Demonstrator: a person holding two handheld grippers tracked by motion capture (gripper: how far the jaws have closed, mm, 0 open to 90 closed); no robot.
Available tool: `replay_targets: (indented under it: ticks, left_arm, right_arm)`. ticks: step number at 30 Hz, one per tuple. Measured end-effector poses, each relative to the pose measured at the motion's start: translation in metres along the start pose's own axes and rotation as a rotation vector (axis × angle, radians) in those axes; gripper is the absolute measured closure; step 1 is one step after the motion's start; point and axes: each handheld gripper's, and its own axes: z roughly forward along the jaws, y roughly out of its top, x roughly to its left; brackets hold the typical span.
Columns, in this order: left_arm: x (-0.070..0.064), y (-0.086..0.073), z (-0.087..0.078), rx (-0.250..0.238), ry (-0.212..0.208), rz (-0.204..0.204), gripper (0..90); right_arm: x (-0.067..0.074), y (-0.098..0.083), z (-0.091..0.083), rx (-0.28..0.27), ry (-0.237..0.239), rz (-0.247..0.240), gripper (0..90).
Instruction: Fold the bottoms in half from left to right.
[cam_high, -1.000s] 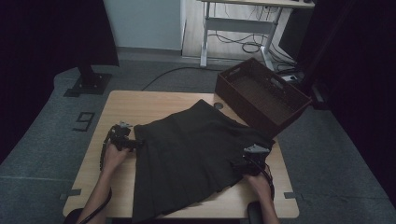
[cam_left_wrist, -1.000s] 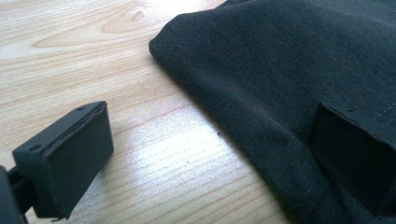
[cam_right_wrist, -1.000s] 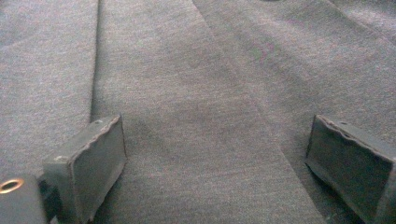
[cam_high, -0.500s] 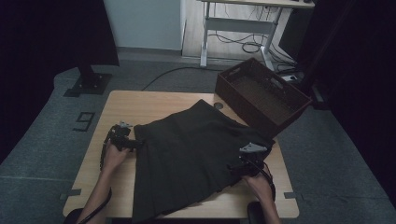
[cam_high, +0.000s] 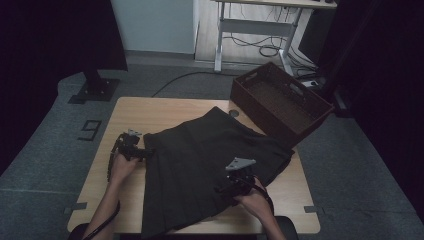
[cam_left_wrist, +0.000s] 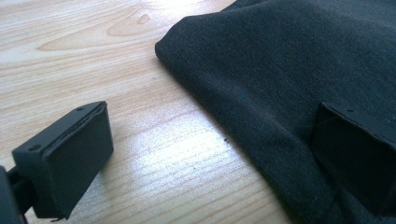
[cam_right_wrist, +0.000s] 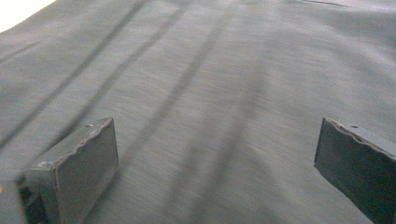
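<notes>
A dark pleated garment (cam_high: 200, 155) lies spread flat on the wooden table (cam_high: 150, 112). My left gripper (cam_high: 146, 151) rests at the cloth's left edge. In the left gripper view it (cam_left_wrist: 212, 154) stands open, one jaw over bare wood, the other over the dark cloth (cam_left_wrist: 303, 60). My right gripper (cam_high: 224, 188), a grey plate on top, hovers over the garment's lower right part. In the right gripper view it (cam_right_wrist: 215, 163) is open above the pleats (cam_right_wrist: 210, 70). Its jaws have just been opening and nothing is between them.
A brown woven basket (cam_high: 280, 102) stands off the table's far right corner. A desk frame with cables (cam_high: 260, 30) is behind it. Bare wood shows along the table's far and left sides.
My right gripper has moved left from the garment's right edge to above its middle and has risen a little. The left gripper has stayed put.
</notes>
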Motion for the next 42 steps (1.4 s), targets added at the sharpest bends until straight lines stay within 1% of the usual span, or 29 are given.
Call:
replay_targets:
  ticks: [2,3,9,14,17,22,24,26,28,30,31,32,34,35,36,37,38,39,42]
  left_arm:
    - [0.0,0.0,0.0,0.001,-0.001,0.0,0.0]
    - [0.0,0.001,0.001,0.0,-0.001,0.0,0.0]
    - [0.002,0.003,0.003,-0.001,0.002,-0.003,0.0]
    - [0.004,0.005,0.005,-0.003,0.004,-0.007,0.0]
    - [0.005,0.007,0.006,-0.002,0.005,-0.008,0.0]
    - [0.007,0.009,0.008,-0.002,0.007,-0.01,0.0]
    - [0.007,0.009,0.008,-0.002,0.007,-0.011,0.0]
    - [0.007,0.009,0.008,-0.003,0.007,-0.012,0.0]
    - [0.007,0.009,0.008,-0.003,0.007,-0.012,0.0]
    - [0.008,0.009,0.008,-0.003,0.005,-0.012,0.0]
    - [0.008,0.009,0.008,-0.003,0.005,-0.012,0.0]
    - [0.007,0.009,0.008,-0.003,0.006,-0.012,0.0]
    - [0.007,0.009,0.008,-0.003,0.006,-0.012,0.0]
    - [0.007,0.009,0.008,-0.002,0.007,-0.012,0.0]
    - [0.007,0.009,0.008,-0.002,0.007,-0.011,0.0]
    - [0.007,0.009,0.008,-0.002,0.007,-0.011,0.0]
    - [0.007,0.01,0.008,-0.002,0.007,-0.01,0.0]
    - [0.007,0.009,0.008,-0.004,0.006,-0.011,0.0]
    - [0.004,0.009,0.007,-0.024,-0.005,0.006,4.6]
  right_arm:
    - [0.012,0.006,0.01,0.012,0.037,-0.03,0.0]
    - [0.017,0.008,0.013,0.015,0.049,-0.042,0.0]
    - [0.053,0.02,0.037,0.041,0.144,-0.115,0.0]
    - [0.083,0.028,0.055,0.061,0.236,-0.149,0.0]
    - [0.102,0.032,0.066,0.071,0.289,-0.19,0.0]
    - [0.127,0.036,0.078,0.092,0.354,-0.24,0.0]
    - [0.135,0.036,0.084,0.11,0.358,-0.273,0.0]
    - [0.142,0.035,0.089,0.129,0.366,-0.293,0.0]
    - [0.148,0.034,0.094,0.147,0.364,-0.316,0.0]
    - [0.152,0.033,0.099,0.167,0.342,-0.34,0.0]
    - [0.153,0.033,0.1,0.167,0.326,-0.362,0.0]
    - [0.153,0.033,0.101,0.17,0.319,-0.371,0.0]
    - [0.154,0.033,0.102,0.179,0.305,-0.376,0.0]
    - [0.155,0.033,0.102,0.184,0.287,-0.394,0.0]
    - [0.156,0.032,0.102,0.185,0.277,-0.4,0.0]
    - [0.156,0.033,0.103,0.182,0.273,-0.394,1.3]
    - [0.156,0.034,0.102,0.187,0.264,-0.386,4.1]
    - [0.156,0.035,0.101,0.188,0.258,-0.376,9.1]
    - [0.148,0.037,0.097,0.166,0.242,-0.356,30.3]
